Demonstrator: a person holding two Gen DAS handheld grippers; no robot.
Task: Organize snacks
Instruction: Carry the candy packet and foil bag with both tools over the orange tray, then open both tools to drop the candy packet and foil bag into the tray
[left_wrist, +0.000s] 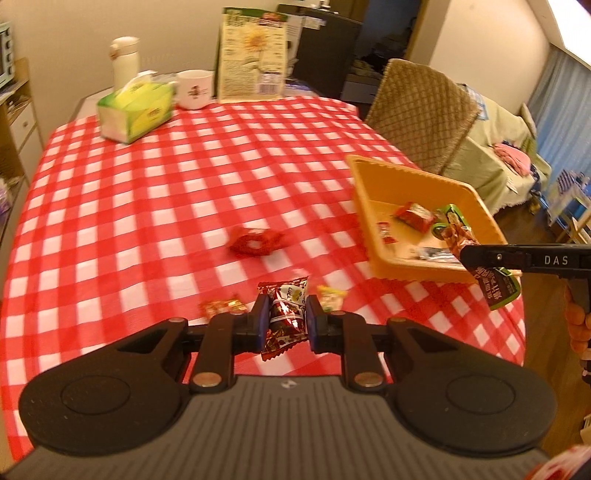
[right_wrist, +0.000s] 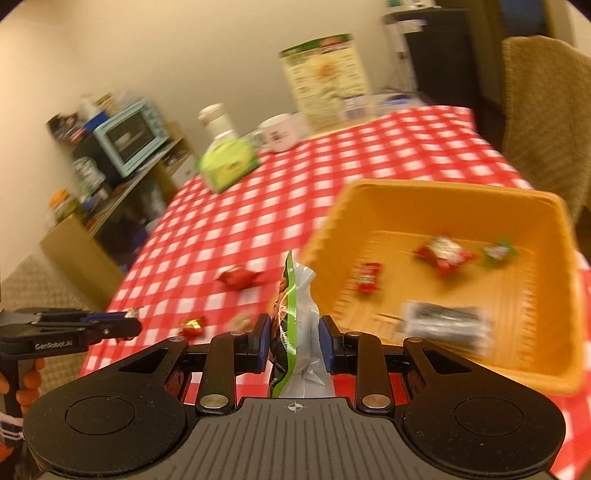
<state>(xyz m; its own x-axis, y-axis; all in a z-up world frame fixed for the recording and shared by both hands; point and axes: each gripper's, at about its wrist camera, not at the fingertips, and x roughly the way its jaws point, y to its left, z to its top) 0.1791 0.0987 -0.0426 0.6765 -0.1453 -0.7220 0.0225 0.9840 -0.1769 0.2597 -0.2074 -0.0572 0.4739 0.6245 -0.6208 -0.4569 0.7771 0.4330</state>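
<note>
Though blurred, basket (right_wrist: 443, 206) snacks (right_wrist: 445, 254) unreadable

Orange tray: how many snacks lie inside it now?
4: a small red bar at the left, a red-and-white packet in the middle, a green sweet to its right, a black-and-silver packet nearest the camera. Blur may hide more.

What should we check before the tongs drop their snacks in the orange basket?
1. Left tongs pinching the dark red snack packet: ok.
2. Right tongs pinching the green snack pouch: ok.
3. Free room on the orange basket floor: ok.
4. Green pouch over the basket: not ok, at its near corner.
5. Loose snacks on the tablecloth, like the red candy: not ok, some left.
6. Exact height above basket: cannot tell.
</note>
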